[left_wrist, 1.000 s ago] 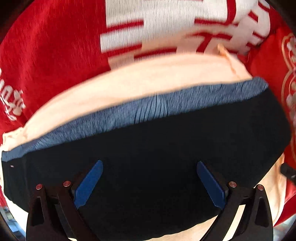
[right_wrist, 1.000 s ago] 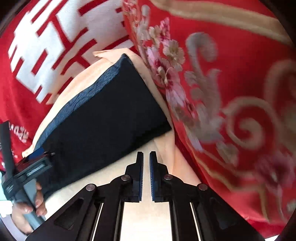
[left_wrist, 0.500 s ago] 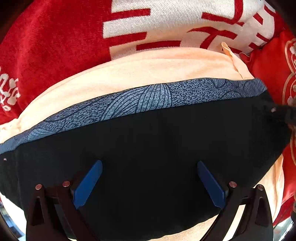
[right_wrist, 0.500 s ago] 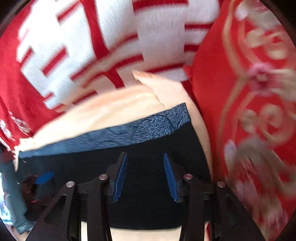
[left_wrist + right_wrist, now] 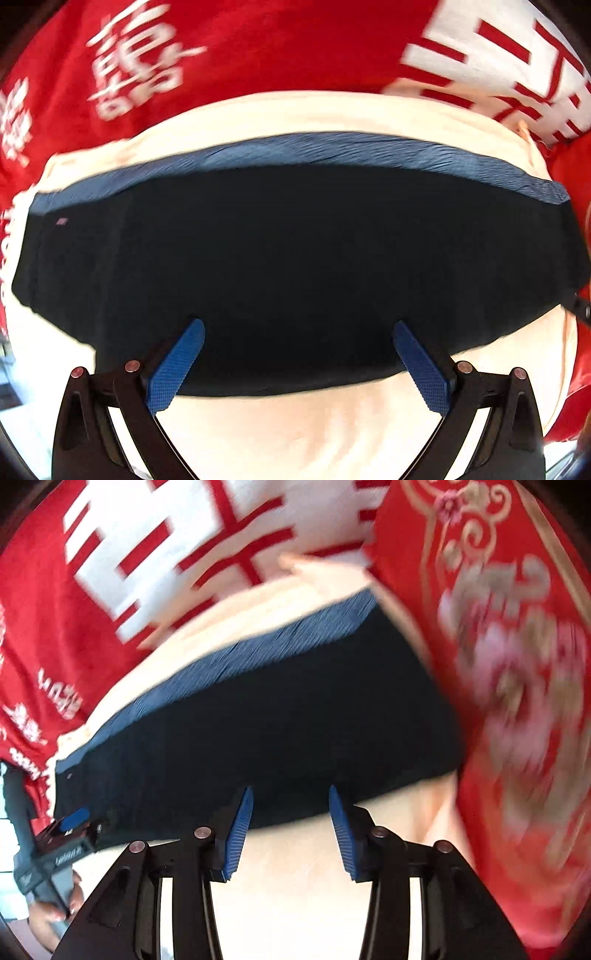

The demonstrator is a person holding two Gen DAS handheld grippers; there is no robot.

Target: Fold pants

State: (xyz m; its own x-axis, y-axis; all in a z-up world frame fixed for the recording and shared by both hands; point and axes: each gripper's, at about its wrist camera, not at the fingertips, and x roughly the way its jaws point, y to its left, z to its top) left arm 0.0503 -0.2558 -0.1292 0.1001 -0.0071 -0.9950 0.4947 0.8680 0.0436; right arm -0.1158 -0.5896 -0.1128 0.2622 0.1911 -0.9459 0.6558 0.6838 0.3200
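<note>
Pants point(image 5: 295, 266): black, with a blue finely patterned band point(image 5: 332, 151) along the far edge. Underlying cloth point(image 5: 314, 424): pale peach, plain. Blanket point(image 5: 258, 44): red, white characters. Cushion point(image 5: 517, 664): red with gold scrolls and seemingly pink flowers, blurred. Tongs point(image 5: 298, 363) point(image 5: 291, 834): black with blue pads.

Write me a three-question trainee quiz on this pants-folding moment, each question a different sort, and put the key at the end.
1. True or false: the left gripper has its jaws clamped on the dark pants.
2. Multiple choice: the strip along the pants' far edge is A) blue patterned, B) plain white, C) green striped.
3. Fill in: the pants lie on a pale ____ cloth spread over the red blanket.

Key
1. False; the jaws stand wide apart with nothing pinched. The right gripper has also just been opening, nothing between its pads.
2. A.
3. Peach.
</note>
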